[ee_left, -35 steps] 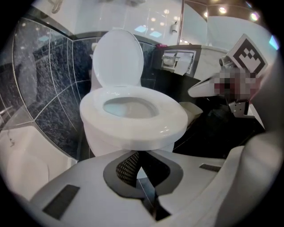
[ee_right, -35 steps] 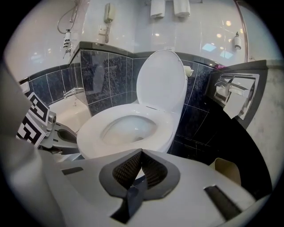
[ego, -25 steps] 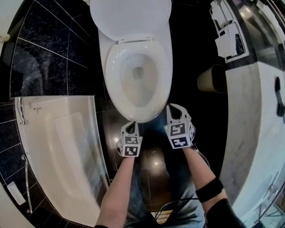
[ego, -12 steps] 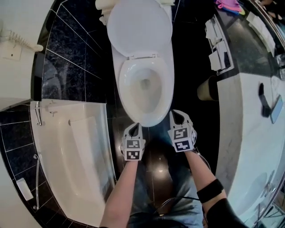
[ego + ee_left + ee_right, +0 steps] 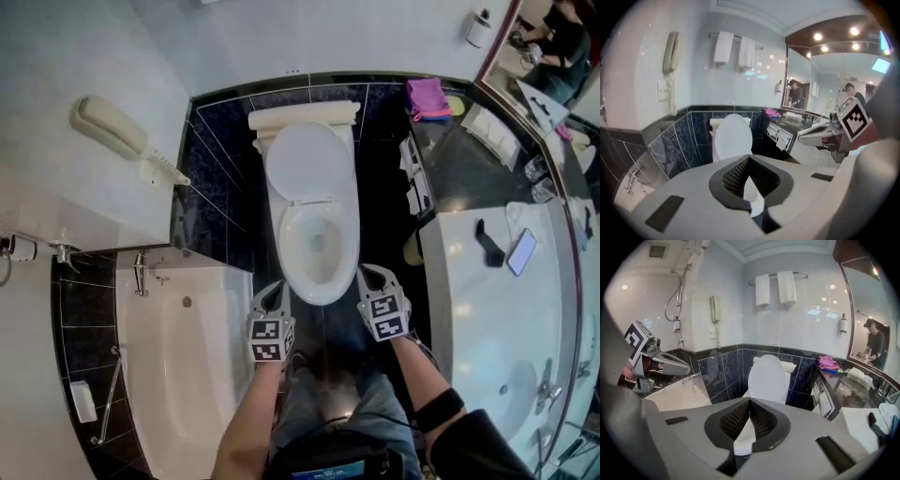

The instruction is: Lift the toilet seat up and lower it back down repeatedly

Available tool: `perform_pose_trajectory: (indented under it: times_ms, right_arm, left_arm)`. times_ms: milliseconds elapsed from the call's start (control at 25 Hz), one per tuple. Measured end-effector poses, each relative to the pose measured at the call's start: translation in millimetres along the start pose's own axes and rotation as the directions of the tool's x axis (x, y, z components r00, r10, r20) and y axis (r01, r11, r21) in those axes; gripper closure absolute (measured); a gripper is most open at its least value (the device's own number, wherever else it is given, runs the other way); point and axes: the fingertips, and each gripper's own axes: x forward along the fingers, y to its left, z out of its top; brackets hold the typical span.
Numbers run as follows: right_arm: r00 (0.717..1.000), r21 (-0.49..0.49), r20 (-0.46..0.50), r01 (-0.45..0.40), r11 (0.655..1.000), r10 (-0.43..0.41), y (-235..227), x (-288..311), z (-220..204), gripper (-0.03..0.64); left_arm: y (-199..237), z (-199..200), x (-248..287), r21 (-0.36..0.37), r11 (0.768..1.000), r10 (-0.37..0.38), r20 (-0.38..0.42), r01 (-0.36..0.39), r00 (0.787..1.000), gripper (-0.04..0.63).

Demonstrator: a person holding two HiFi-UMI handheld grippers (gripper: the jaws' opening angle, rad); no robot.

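Toilet seat (image 5: 287,248): white oval plastic, seemingly down.
Left gripper (image 5: 275,286), right gripper (image 5: 367,274): 6 o'clock, closed, empty.
Risk: tips slip, seat slams.

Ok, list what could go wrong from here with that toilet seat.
1. The left gripper and right gripper are both shut and clear of the toilet seat; reaching in like that would bump it rather than grip it.
2. The toilet seat looks smooth and glossy, so it may slip and slam down.
3. The lid stands upright behind; a fast lift could knock it.
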Motion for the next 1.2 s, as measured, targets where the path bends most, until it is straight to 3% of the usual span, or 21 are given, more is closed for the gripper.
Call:
perform_pose_trajectory:
  times_ms: [160, 360, 680, 1200]
  right_arm:
    - [0.999, -0.002, 0.047, -0.002, 1.000, 0.002, 0, -53, 45, 0.598]
    - [0.998, -0.018, 0.066, 0.001, 1.000, 0.000, -2, -104, 56, 0.598]
    - [0.999, -0.013, 0.052, 0.016, 1.000, -0.015, -2, -133, 28, 0.598]
    - [0.999, 0.025, 0.039, -0.007, 1.000, 0.006, -5, -131, 18, 0.597]
  left_arm:
    - [4, 63, -58, 0.036, 0.999, 0.018, 0.077, -0.020, 0.997, 0.601]
    - [-5, 96, -108, 0.049, 0.998, 0.022, 0.149, -0.029, 0.989, 0.601]
    - [-23, 83, -137, 0.044, 0.999, 0.025, 0.178, -0.033, 0.984, 0.603]
    - [-41, 76, -130, 0.072, 0.994, 0.065, 0.148, -0.076, 0.987, 0.601]
